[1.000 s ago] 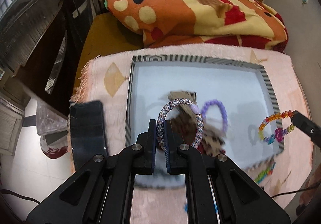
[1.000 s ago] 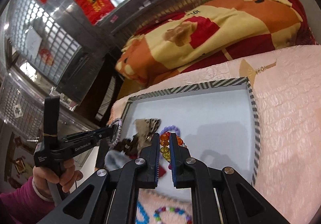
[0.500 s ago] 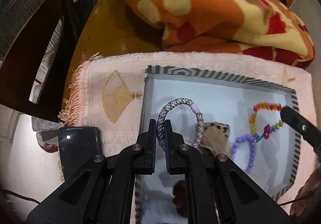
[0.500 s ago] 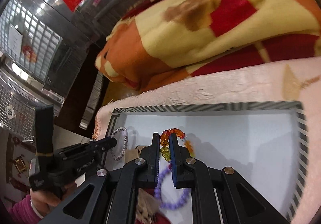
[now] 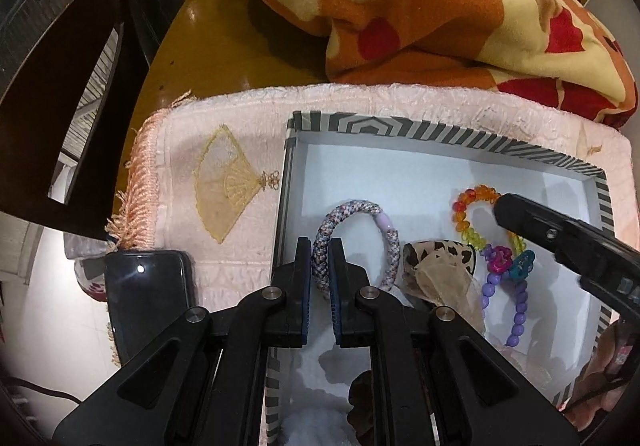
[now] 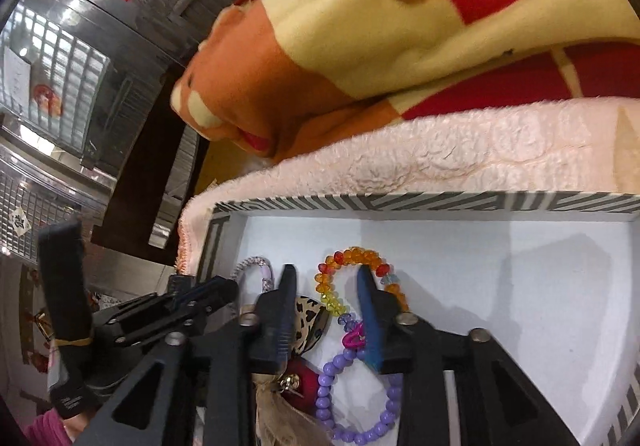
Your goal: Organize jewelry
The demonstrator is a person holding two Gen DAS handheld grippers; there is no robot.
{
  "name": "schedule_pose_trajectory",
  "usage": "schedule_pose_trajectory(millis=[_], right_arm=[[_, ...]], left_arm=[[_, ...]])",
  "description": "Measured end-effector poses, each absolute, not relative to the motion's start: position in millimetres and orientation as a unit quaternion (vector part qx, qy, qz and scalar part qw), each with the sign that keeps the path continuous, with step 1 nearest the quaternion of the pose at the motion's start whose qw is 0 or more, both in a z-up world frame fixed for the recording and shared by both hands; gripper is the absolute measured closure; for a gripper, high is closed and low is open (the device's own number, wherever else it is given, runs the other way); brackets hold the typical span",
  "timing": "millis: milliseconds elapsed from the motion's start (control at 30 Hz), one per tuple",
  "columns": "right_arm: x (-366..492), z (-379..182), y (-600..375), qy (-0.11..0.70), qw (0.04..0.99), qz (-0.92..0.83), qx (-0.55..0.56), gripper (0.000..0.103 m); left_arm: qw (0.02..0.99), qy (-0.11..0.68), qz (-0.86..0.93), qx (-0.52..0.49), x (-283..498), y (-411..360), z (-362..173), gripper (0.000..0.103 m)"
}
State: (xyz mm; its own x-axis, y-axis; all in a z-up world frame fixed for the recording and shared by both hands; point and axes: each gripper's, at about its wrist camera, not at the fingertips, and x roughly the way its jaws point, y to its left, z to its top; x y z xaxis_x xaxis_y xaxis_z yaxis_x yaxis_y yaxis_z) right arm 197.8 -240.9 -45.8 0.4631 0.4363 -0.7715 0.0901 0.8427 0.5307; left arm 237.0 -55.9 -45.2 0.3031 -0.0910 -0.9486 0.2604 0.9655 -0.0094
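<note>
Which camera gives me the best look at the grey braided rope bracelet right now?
The left wrist view: nearly the whole loop of the grey braided rope bracelet shows, pinched in the left hand-held gripper over the striped-rim white tray. The right wrist view catches only a sliver of it beyond the black fingers.

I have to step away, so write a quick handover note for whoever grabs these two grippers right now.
Left gripper: shut on the braided bracelet, held over the tray's left side.
Right gripper: jaws open around the rainbow bracelet, which lies in the tray.
Also in the tray: purple bracelet and leopard bow.
Done: rainbow bracelet in the tray.
Left: set the braided bracelet down, open the left jaws, pull both grippers back.
</note>
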Motion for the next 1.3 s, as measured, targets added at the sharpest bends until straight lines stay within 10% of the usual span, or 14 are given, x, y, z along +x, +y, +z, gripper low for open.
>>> schedule_pose_trajectory(millis=[333,1300], right_arm=[[153.5,-14.2,-253.1,0.489,0.828,0.088,0.26,0.061],[-31.6,18.8,-264.4,0.474,0.858,0.012,0.198,0.044]], left_arm=[[0.821,0.555,-0.116,0.068,219.3,-58.3,-20.9,0.059],[0.844,0.518,-0.113,0.083,62.8,-54.1,13.7,0.059]])
